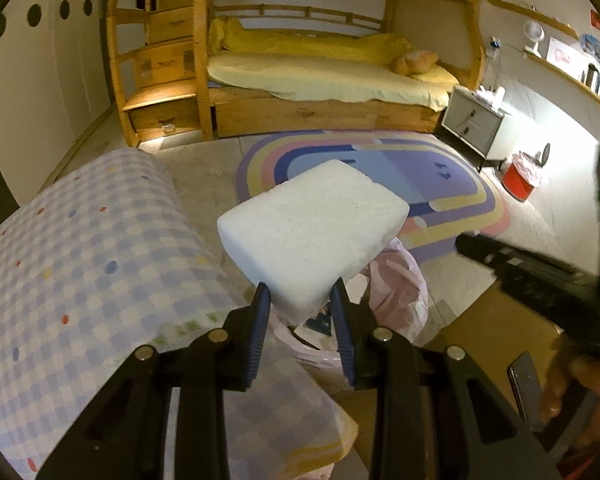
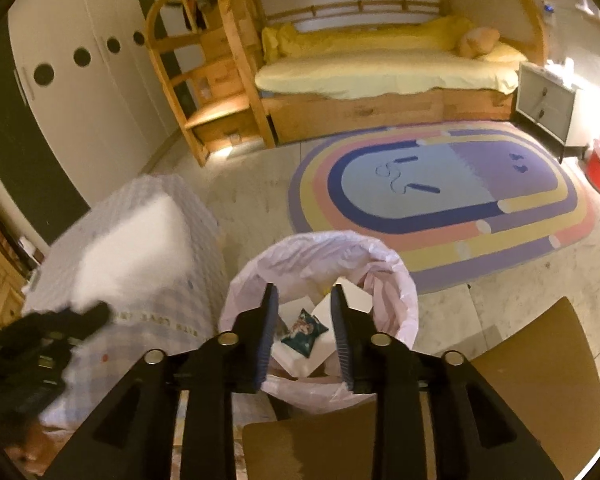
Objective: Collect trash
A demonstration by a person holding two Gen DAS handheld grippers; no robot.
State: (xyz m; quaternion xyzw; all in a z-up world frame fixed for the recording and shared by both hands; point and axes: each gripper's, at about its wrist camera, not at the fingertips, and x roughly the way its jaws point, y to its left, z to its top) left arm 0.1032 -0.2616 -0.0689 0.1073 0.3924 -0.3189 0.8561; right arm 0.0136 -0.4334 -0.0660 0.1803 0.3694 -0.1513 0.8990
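My left gripper (image 1: 300,294) is shut on a white foam block (image 1: 314,236), held by its near corner above the bin. The bin (image 2: 320,264) has a pale pink liner; it stands on the floor beside the covered table. In the right wrist view my right gripper (image 2: 304,296) hangs open right over the bin's mouth, nothing between its pads. Inside the bin lie a dark patterned packet (image 2: 303,332) and white pieces (image 2: 332,308). The foam block (image 2: 136,248) and the left gripper (image 2: 88,316) show blurred at the left of that view. The right gripper (image 1: 540,264) shows dark and blurred at the right of the left wrist view.
A checked cloth covers the table (image 1: 80,248) at the left. A brown chair seat (image 2: 540,368) sits at the lower right, a phone (image 1: 526,384) lies near a hand. Farther off are a rainbow rug (image 2: 440,200), a wooden bunk bed (image 1: 320,76), a grey nightstand (image 1: 474,124) and a red bin (image 1: 520,180).
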